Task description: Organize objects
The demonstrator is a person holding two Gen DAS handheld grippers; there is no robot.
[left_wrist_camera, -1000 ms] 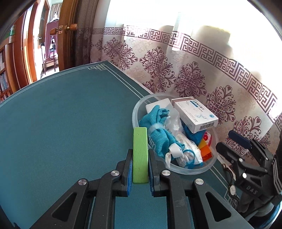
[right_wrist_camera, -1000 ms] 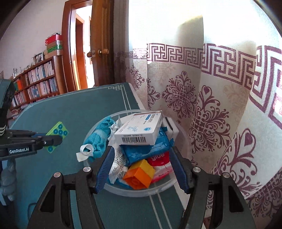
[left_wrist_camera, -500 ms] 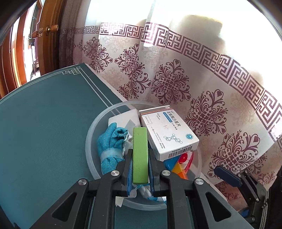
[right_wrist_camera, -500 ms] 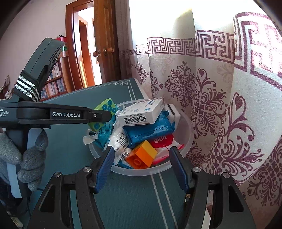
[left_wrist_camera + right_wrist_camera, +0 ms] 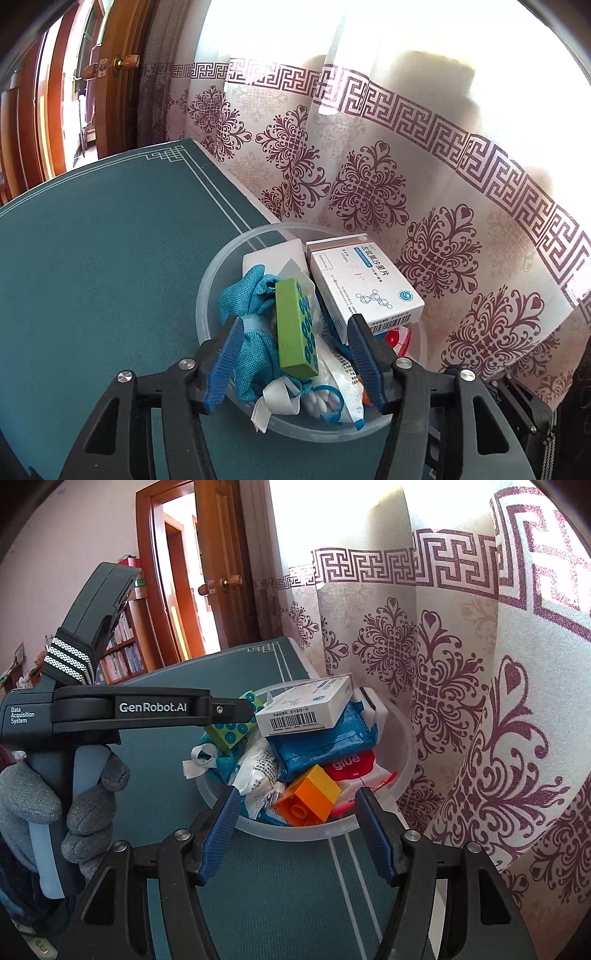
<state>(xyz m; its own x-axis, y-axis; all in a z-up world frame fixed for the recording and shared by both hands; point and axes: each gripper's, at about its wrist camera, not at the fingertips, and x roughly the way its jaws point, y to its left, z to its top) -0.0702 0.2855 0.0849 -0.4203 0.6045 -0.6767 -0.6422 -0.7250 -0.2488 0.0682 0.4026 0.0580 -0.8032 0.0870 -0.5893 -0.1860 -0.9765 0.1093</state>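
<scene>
A clear plastic bowl stands on the teal table near the curtain, full of items. A green brick with blue studs lies on a teal cloth in the bowl, between my open left gripper's jaws and free of them. A white medicine box lies on top of the pile. In the right wrist view the bowl also holds an orange brick, a blue pack and a glue packet. My right gripper is open and empty at the bowl's near rim.
The patterned curtain hangs close behind the bowl at the table's edge. The teal table stretches left. A wooden door and bookshelves stand at the back. The gloved hand holds the left gripper's handle.
My left gripper carried the green brick over the bowl, then opened; the brick now lies loose on the pile. The right gripper stayed open near the bowl.
</scene>
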